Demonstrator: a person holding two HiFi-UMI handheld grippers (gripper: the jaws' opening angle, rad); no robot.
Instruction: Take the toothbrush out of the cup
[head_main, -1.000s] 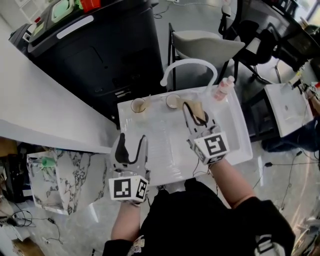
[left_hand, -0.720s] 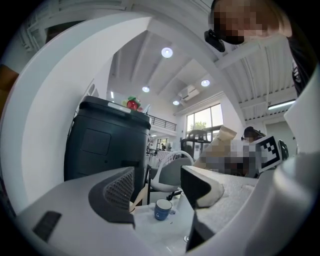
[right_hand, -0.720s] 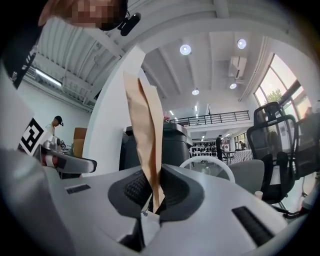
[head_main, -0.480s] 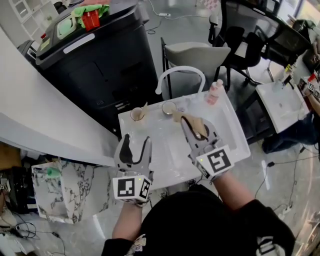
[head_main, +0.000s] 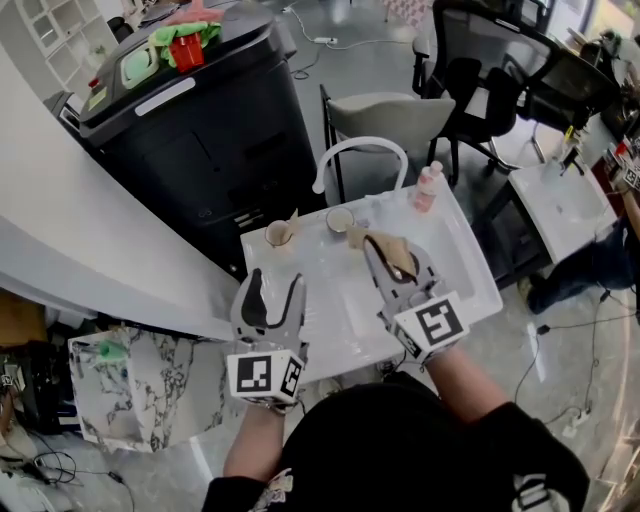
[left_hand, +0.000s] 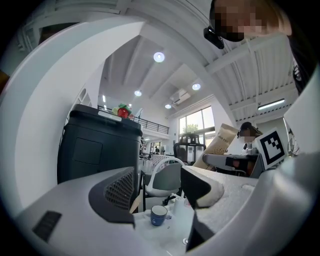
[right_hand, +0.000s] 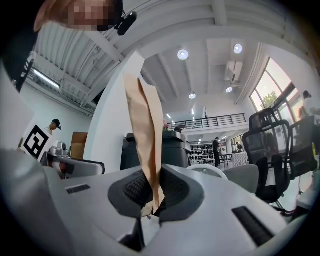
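My right gripper (head_main: 380, 247) is shut on a long tan paper-wrapped toothbrush (head_main: 388, 252), held above the white basin (head_main: 465, 265). In the right gripper view the toothbrush (right_hand: 147, 135) stands upright, pinched between the jaws of the right gripper (right_hand: 152, 200). Two cups stand at the basin's far edge: the left cup (head_main: 278, 234) has a tan stick leaning in it, and the second cup (head_main: 340, 218) is just beyond the held toothbrush. My left gripper (head_main: 275, 282) hangs open and empty over the basin's near left corner. In its own view the left gripper (left_hand: 160, 192) faces a blue cup (left_hand: 159, 215).
A white arched faucet (head_main: 360, 148) rises behind the cups. A pink bottle (head_main: 428, 188) stands at the basin's far right corner. Beyond are a black bin (head_main: 200, 120), a grey chair (head_main: 385, 108) and a black office chair (head_main: 500, 60).
The right gripper has lifted and drawn back from the second cup with the tan toothbrush still in it. The left gripper has risen a little, still open.
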